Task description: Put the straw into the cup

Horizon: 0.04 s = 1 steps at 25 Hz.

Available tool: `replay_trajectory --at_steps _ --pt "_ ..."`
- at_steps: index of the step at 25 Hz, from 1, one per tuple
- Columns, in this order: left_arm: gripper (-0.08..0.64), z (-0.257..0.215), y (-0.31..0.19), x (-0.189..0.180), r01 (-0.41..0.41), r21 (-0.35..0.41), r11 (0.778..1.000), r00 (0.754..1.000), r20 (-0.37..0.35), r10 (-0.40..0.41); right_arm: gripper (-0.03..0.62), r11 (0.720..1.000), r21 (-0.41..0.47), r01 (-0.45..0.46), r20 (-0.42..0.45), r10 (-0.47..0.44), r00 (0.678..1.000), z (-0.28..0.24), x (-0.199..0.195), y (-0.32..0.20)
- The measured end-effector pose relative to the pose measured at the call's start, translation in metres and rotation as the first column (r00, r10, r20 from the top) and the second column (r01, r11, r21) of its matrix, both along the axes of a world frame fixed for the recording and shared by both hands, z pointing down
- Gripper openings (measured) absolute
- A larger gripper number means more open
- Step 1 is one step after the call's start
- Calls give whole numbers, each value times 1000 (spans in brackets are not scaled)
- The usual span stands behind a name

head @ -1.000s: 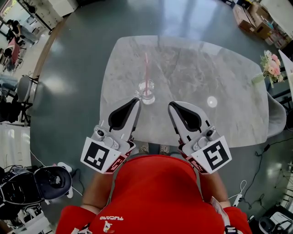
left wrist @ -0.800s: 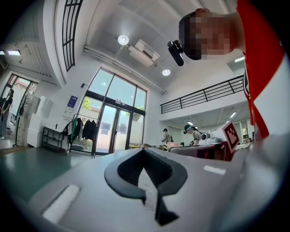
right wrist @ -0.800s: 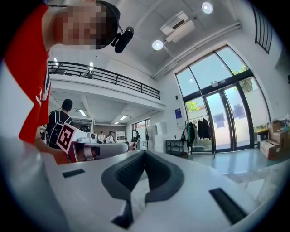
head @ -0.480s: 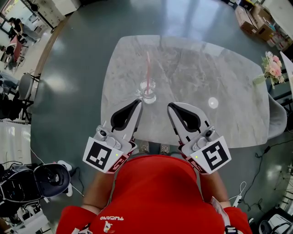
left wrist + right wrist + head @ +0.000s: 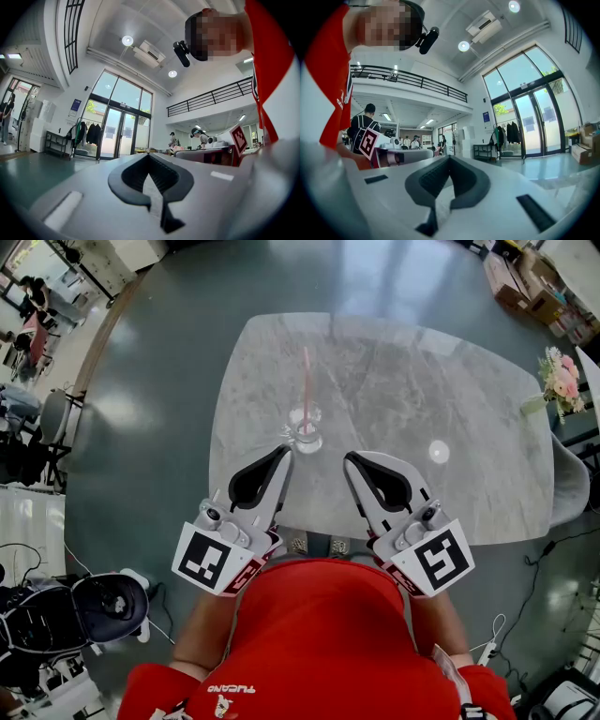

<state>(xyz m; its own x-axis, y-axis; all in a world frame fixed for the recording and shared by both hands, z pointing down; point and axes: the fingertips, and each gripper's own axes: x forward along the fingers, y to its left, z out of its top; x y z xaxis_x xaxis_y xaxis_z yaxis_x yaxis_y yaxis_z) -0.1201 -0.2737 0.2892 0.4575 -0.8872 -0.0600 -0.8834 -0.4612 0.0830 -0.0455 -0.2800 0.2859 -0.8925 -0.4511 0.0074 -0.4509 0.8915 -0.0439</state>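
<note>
Left gripper (image 5: 284, 454): over near edge of grey marble table (image 5: 422, 381), jaws pressed together, nothing between.
Clear cup (image 5: 305, 431): upright on table, just beyond both gripper tips and between them, touching neither.
Pink straw (image 5: 306, 381): lower end inside cup, upper end well past rim.
Right gripper (image 5: 349, 461): jaws pressed together, nothing between.
Flowers (image 5: 560, 376): beside table's far right edge.

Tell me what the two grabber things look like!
The left gripper and right gripper are white, with black leaf-shaped jaw pads. Each carries a cube with black-and-white square markers on it, and some red trim underneath. The person wears a red top.
</note>
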Motion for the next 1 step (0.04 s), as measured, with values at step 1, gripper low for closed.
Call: replay_trajectory --at_steps 1 --pt "6 1 0 0 1 0 1000 1000 -1 -1 2 1000 0 0 0 0 1000 1 0 0"
